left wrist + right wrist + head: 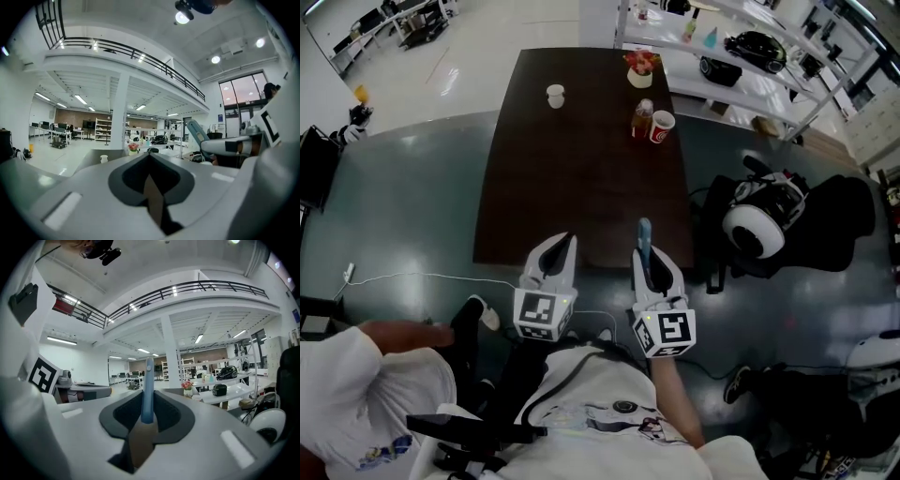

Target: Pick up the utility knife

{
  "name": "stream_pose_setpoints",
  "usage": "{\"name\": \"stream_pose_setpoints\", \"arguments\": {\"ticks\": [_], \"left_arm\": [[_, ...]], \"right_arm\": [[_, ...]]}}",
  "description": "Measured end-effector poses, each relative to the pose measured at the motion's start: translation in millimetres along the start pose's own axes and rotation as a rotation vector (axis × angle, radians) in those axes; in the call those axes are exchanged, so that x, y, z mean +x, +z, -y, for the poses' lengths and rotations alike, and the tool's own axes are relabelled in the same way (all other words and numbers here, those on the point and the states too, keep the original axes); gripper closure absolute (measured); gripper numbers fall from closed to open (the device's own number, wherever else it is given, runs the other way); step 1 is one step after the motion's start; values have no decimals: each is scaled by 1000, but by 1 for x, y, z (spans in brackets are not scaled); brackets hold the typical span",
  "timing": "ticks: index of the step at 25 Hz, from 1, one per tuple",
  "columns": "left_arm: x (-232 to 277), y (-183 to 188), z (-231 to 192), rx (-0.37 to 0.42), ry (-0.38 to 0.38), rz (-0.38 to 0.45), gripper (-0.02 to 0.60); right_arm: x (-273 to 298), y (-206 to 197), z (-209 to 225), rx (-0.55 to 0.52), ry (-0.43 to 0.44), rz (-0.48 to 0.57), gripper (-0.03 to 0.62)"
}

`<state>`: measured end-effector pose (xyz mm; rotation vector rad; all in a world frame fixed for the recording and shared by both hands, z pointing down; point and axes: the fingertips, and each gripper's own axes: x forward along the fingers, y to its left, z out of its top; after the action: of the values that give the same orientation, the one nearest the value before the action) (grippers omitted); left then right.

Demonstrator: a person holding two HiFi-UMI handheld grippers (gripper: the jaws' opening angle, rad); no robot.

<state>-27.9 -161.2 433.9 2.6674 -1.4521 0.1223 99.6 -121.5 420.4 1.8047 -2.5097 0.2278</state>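
Blue plastic shows between the pads of the right tongs (146,416): this is the utility knife (147,390), pinched by its lower end, with the rest of its slim body pointing forward past the tips. In the head view the knife (644,239) reaches out over the near edge of the dark bench (581,169), and the right tongs (649,267) are held close in front of the person's body. The left tongs (565,246) are just beside them. Their own view shows the left tongs (149,159) pressed together with nothing between them.

Of the 2 tongs, only the right 1 is at work. I judge the pick-up itself to be done, or nearly so, because the knife appears to be off the bench top and borne wholly by the grip. The far end of the bench carries a white cup (555,96), a bottle (642,118) and a red cup (662,126), all well apart from the knife and no obstacle to it.

The next move calls mostly for a firm, steady pinch, since the hold is near one end and the long free part could swing or slip. It would be wise to point the free end away from the body and from the left tongs. I cannot tell whether the blade is out.
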Motion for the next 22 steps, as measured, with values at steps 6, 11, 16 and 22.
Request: {"name": "stream_pose_setpoints", "arguments": {"ticks": [6, 11, 16, 22], "left_arm": [[-14, 12, 13, 15, 57, 27, 583], [-25, 23, 19, 19, 81, 46, 583], [-33, 35, 30, 30, 72, 66, 583], [-36, 37, 38, 41, 59, 81, 583]], "right_arm": [[-20, 7, 9, 8, 14, 24, 523], [-34, 15, 11, 15, 14, 51, 523], [-45, 24, 4, 10, 21, 72, 523], [-48, 24, -3, 4, 31, 87, 523]]}}
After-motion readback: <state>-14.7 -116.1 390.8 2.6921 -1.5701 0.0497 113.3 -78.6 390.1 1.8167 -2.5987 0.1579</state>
